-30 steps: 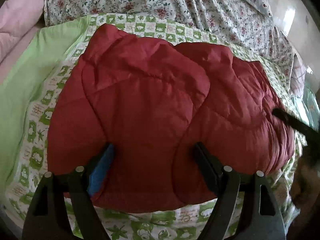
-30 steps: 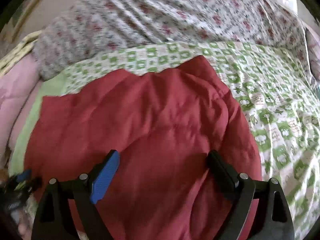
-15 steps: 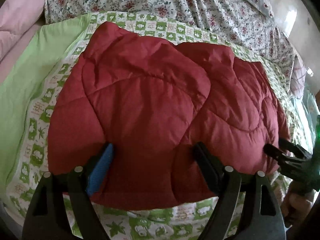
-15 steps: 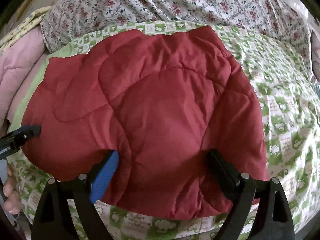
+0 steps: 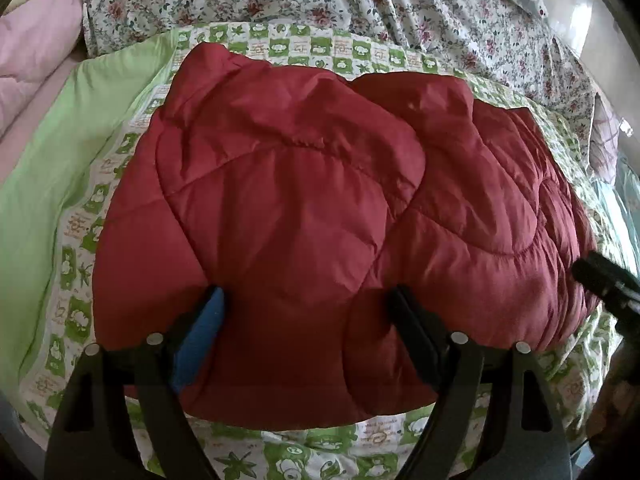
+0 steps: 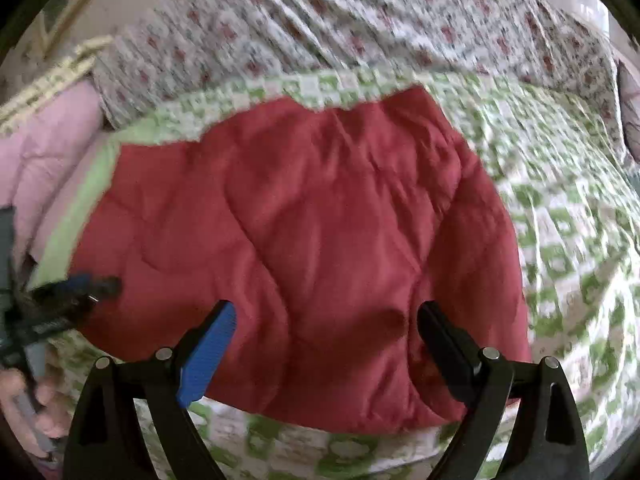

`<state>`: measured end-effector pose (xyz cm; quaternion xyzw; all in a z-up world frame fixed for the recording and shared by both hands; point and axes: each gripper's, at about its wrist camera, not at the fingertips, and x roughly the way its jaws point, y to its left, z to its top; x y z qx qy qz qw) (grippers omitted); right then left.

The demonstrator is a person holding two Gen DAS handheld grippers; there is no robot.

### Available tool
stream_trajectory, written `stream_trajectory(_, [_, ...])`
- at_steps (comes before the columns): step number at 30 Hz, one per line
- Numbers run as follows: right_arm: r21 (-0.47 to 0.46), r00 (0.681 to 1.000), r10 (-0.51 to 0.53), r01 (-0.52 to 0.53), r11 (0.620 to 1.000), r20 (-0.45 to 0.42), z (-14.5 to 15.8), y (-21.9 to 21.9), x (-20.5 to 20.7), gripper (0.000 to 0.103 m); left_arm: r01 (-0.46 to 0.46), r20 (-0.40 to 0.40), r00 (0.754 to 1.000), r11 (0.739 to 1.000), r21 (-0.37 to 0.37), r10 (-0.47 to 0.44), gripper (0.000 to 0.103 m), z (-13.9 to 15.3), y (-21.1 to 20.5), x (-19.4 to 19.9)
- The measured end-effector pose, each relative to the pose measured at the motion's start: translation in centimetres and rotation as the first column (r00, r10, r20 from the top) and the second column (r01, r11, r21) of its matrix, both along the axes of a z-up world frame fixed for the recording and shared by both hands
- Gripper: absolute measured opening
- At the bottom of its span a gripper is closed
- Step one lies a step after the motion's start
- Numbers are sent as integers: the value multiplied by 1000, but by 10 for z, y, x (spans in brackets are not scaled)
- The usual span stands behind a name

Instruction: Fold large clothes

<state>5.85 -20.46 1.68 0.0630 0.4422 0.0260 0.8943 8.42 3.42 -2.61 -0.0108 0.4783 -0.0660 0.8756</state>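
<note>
A red quilted jacket (image 5: 320, 216) lies folded in a puffy bundle on the green-and-white patterned sheet (image 5: 304, 46). It also shows in the right wrist view (image 6: 320, 240). My left gripper (image 5: 306, 310) is open, its fingers over the jacket's near left part. My right gripper (image 6: 326, 322) is open above the jacket's near edge; this view is motion-blurred. The right gripper's tip shows at the left view's right edge (image 5: 600, 276), beside the jacket's right end. The left gripper shows at the right view's left edge (image 6: 72, 292).
A floral quilt (image 5: 360, 4) is bunched along the far side of the bed. A pink blanket (image 5: 32, 48) lies at far left, with a plain green sheet border (image 5: 80, 128) beside it. A hand (image 6: 28, 400) holds the left gripper.
Both grippers stay open over the jacket. The right gripper has shifted, its view now blurred and the jacket sitting lower and further left in it. The left view has barely changed.
</note>
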Motion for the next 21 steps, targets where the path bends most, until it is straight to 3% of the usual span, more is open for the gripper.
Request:
stream_trajectory(4, [-31,999,23,-24,999,-27,-3,4,19,93,4,-2,1000,1000,11,-4,85,-1,-2,2])
stream_trajectory(8, [-51,995,2,-7,999,-98,-26,-4,34,94,8,-2,1000,1000,14,-8,86,-1,-2,4])
stream_trajectory(21, [-26,996,-1,-2,1000,-84,-37,-16,33,98,5,-8,1000,999,32,-5,89,-4,-9,18])
